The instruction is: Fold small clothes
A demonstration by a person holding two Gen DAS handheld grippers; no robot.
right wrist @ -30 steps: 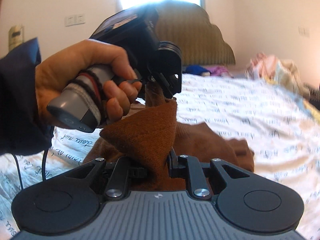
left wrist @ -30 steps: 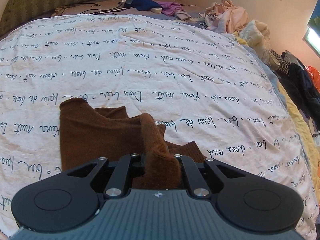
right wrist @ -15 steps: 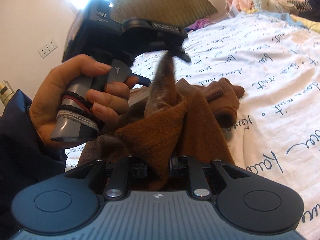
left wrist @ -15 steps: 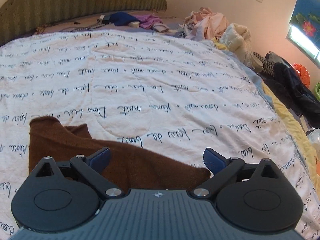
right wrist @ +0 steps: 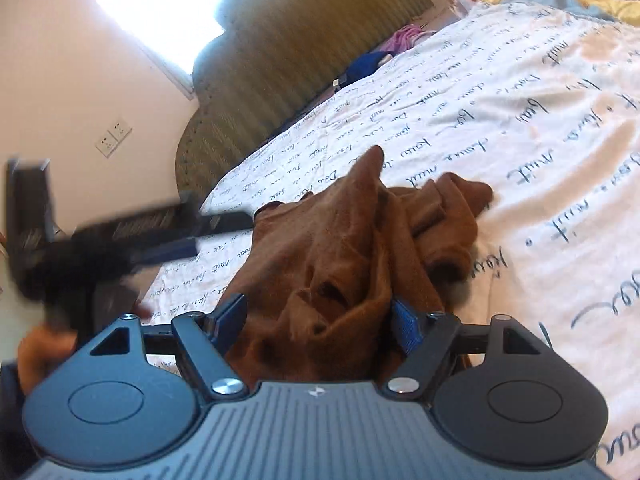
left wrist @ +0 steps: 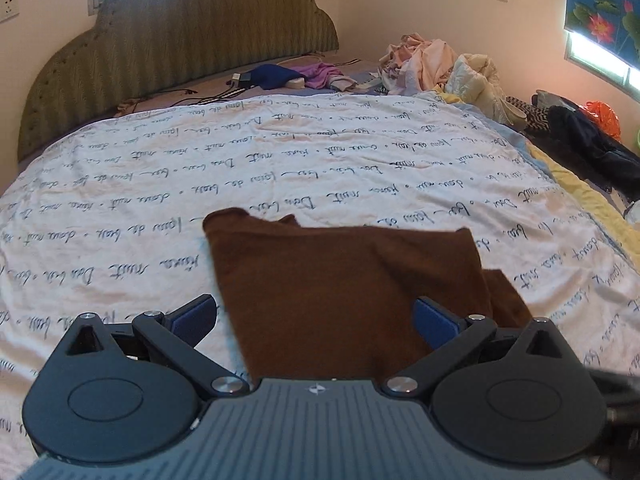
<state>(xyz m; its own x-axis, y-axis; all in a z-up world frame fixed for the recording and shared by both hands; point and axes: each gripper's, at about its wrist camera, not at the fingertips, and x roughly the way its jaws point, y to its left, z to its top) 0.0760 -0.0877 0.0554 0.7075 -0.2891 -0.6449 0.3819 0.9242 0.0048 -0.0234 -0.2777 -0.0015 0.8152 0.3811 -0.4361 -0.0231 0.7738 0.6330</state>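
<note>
A brown knitted garment (left wrist: 344,280) lies on the white bedspread with handwriting print (left wrist: 280,160). In the left wrist view it lies fairly flat below my left gripper (left wrist: 314,316). That gripper's jaws are opening, wide apart, and its blue pads (left wrist: 196,316) press on nothing. In the right wrist view the same garment (right wrist: 352,256) is bunched, with one corner standing up. My right gripper (right wrist: 316,320) is opening with cloth loose between its pads (right wrist: 230,316). The left gripper (right wrist: 200,236) shows blurred at the left, held by a hand (right wrist: 40,344).
A green padded headboard (left wrist: 180,40) closes the far end of the bed. Blue and purple items (left wrist: 280,74) and cables lie before it. A heap of pale clothes (left wrist: 424,60) and dark clothes (left wrist: 580,140) line the right edge.
Both grippers were shut on the brown garment and have let go. The left gripper has drawn away sideways, and the cloth has dropped onto the bed. The right wrist has rolled.
</note>
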